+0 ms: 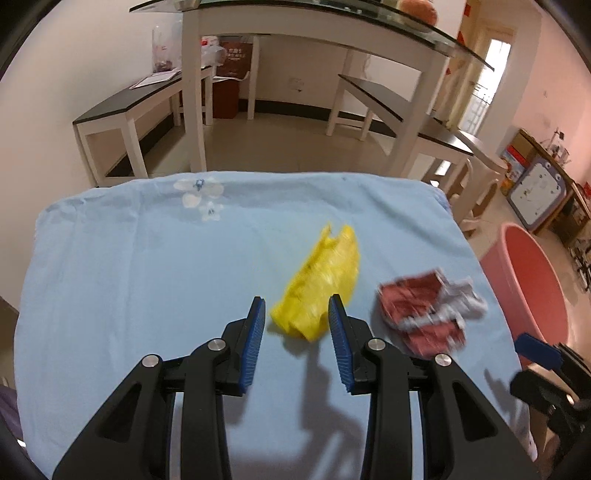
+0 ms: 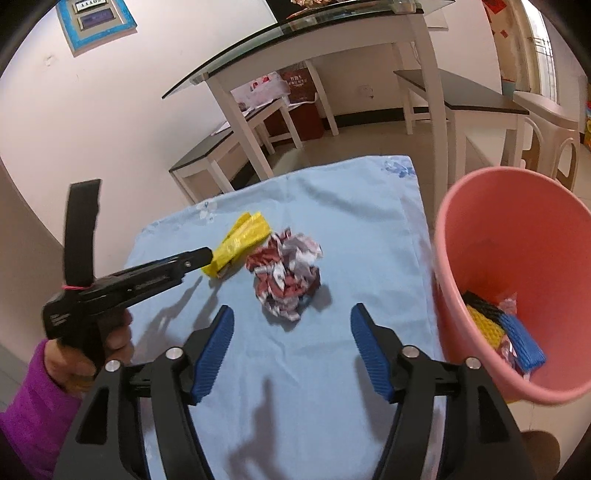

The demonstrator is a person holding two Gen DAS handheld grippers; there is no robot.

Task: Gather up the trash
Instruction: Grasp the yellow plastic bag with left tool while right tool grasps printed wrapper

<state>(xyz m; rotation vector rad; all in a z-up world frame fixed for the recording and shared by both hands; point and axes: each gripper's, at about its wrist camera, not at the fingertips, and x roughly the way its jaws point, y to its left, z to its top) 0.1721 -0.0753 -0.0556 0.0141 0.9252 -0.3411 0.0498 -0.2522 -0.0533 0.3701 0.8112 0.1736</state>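
Observation:
A yellow wrapper lies on the blue-clothed table. My left gripper is open, its fingertips on either side of the wrapper's near end; it also shows in the right wrist view at the wrapper. A crumpled red-and-white wrapper lies to its right. My right gripper is open and empty, just short of that crumpled wrapper. A pink bin at the table's right side holds yellow, blue and black trash.
The pink bin stands off the table's right edge. A glass-topped white table and dark-topped benches stand beyond the far edge. White plastic stools stand behind the bin.

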